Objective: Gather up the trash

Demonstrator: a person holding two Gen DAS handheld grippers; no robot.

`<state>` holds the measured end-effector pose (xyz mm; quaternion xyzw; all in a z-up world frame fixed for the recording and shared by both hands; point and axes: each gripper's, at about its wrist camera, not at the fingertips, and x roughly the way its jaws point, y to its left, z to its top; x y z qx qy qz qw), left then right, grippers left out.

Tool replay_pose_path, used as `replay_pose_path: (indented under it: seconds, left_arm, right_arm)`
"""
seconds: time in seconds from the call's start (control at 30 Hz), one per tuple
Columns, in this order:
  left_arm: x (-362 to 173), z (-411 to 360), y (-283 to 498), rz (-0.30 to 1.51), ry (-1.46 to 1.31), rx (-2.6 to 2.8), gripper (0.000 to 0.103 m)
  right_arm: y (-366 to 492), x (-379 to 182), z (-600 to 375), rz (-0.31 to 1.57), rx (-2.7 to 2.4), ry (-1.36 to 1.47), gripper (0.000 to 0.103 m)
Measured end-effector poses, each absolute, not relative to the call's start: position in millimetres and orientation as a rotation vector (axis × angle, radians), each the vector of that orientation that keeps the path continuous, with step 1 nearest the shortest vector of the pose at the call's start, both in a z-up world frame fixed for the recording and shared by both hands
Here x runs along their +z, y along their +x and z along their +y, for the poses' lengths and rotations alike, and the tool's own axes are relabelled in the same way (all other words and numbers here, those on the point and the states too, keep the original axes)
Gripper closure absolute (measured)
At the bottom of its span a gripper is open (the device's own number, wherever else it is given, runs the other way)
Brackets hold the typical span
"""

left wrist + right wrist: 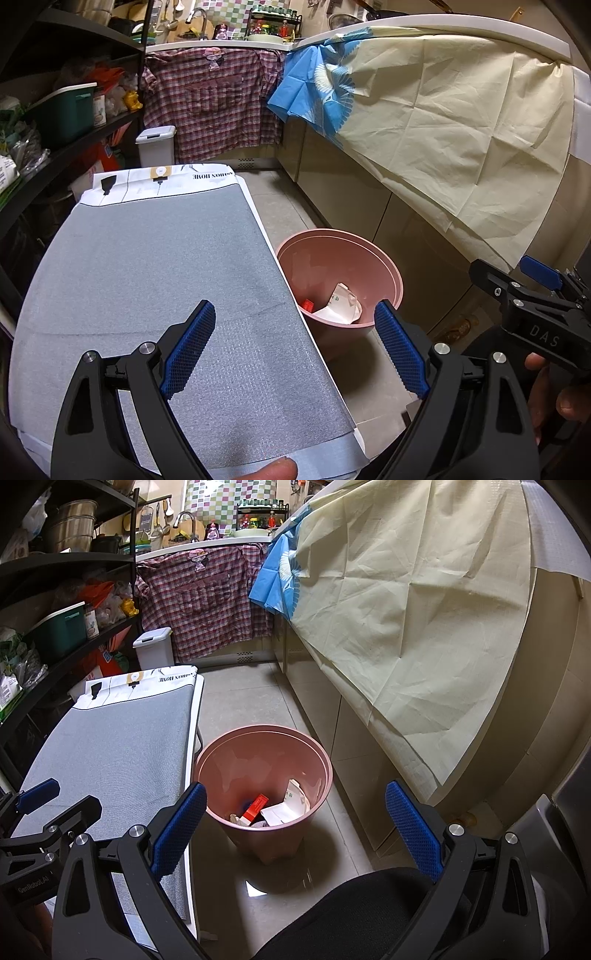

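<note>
A pink bin (384, 266) stands on the tiled floor just right of a low table with a grey mat (155, 280). It also shows in the right wrist view (229, 753). Inside lie a crumpled white paper (341, 304) (291, 805) and a small red box (307, 305) (255, 806). My left gripper (295, 345) is open and empty, above the table's right edge and the bin. My right gripper (295, 829) is open and empty, above the near side of the bin. It shows at the right edge of the left wrist view, jaws hidden.
A cream cloth (406, 609) hangs over the counter and cabinets on the right. A checked shirt (207, 598) hangs at the back by a small white lidded bin (153, 648). Black shelves (62, 602) with clutter line the left. A black chair seat (354, 912) is near me.
</note>
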<state>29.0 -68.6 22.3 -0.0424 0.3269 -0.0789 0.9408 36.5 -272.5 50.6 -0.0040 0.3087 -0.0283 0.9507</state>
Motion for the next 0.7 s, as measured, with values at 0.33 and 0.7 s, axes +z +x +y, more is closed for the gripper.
replay_pose_path:
  seconds: [0.33, 0.7]
  left_arm:
    - [22.5, -69.3, 28.9, 0.669, -0.092, -0.164, 0.018]
    - [19.9, -68.3, 29.4, 0.669, -0.102, -0.167, 0.018]
  right_arm:
    - [36.6, 50.7, -272.5, 0.628, -0.057, -0.008, 0.007]
    - [36.5, 50.7, -272.5, 0.628, -0.057, -0.007, 0.007]
